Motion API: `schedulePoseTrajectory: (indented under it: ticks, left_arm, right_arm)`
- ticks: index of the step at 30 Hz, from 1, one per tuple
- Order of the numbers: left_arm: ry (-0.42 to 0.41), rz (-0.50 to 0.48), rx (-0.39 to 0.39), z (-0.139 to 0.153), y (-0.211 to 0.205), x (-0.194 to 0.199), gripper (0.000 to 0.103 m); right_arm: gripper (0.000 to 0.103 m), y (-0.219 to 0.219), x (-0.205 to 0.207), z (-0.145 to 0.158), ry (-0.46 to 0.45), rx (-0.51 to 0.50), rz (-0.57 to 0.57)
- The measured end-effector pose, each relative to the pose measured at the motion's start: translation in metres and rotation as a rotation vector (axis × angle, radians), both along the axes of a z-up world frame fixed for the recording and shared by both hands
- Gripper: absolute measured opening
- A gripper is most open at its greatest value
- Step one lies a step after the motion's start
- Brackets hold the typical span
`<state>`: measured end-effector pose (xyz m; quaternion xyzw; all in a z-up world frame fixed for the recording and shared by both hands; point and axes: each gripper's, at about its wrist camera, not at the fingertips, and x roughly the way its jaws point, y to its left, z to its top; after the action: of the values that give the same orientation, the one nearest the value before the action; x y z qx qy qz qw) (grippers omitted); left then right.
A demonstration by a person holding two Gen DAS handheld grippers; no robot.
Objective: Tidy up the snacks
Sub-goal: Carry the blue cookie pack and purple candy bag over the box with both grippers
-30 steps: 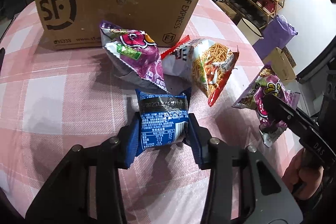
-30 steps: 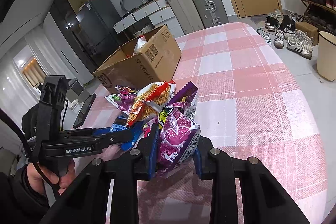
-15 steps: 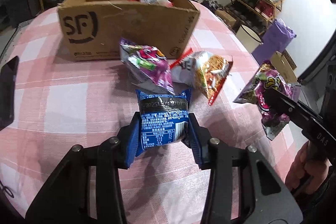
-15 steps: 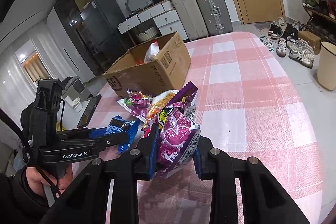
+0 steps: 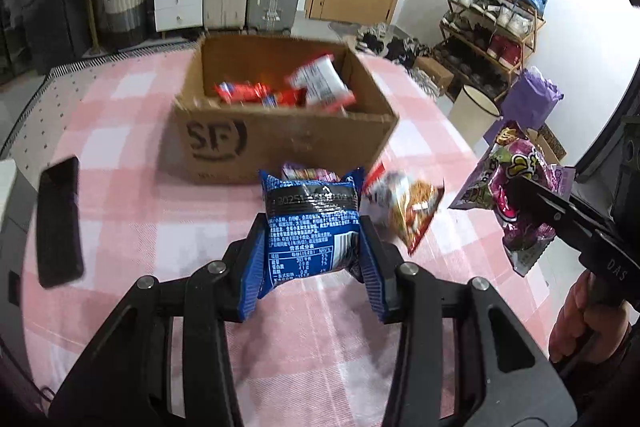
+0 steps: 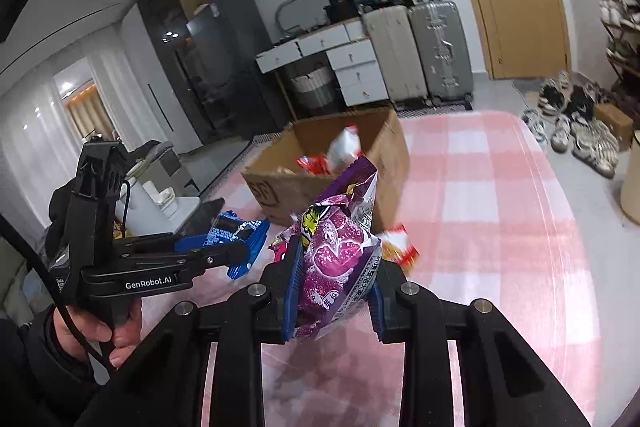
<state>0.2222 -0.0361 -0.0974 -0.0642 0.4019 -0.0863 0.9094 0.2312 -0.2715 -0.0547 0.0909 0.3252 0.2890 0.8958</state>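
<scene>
Blue foil is bulging between the blue pads of the left gripper [image 5: 312,247], which is squeezing a small blue snack packet [image 5: 310,227] by its lower half and carrying it above the pink-and-white checked tablecloth [image 5: 132,211]. The right gripper [image 6: 334,291] is likewise pinching a purple crinkly snack bag [image 6: 340,251] near its bottom edge, the bag standing up out of the jaws. Both packets are hanging in the air in front of the open brown cardboard box with the SF logo [image 5: 280,147], which is already holding red and white packets. An orange-and-red noodle snack bag [image 5: 408,211] and another purple packet [image 5: 308,174], mostly hidden behind the blue one, are lying on the cloth just before the box. A flat black phone [image 5: 58,223] is resting at the left, well apart from them.

The step in hand looks like delivering both held packets into the box. Doing it well probably means lifting each one clear of the near cardboard wall before opening, bringing the grippers in side by side rather than crossing, and releasing low over the packets already inside so nothing bounces out. The purple bag, being tall and floppy, could catch the rim, so it is worth tipping it forward first.
</scene>
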Motion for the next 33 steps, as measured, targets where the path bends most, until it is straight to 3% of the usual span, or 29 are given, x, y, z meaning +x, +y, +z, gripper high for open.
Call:
schedulePoseTrajectory:
  ticks: [13, 22, 28, 33]
  left_arm:
    - [-0.121, 0.026, -0.003, 0.083, 0.06, 0.004, 0.04]
    - [-0.184, 0.015, -0.015, 0.141, 0.096, 0.03, 0.04]
    - [-0.185, 0.005, 0.021, 0.163, 0.106, 0.063, 0.04]
    - [-0.151, -0.006, 0.041, 0.157, 0.105, 0.105, 0.04]
  right_arm:
    - [0.028, 0.04, 0.034, 0.06, -0.077, 0.03, 0.096]
    - [0.028, 0.073, 0.074, 0.098, -0.119, 0.021, 0.13]
    - [0.028, 0.093, 0.107, 0.118, -0.134, 0.028, 0.13]
    - [0.028, 0.104, 0.142, 0.12, -0.127, 0.023, 0.111]
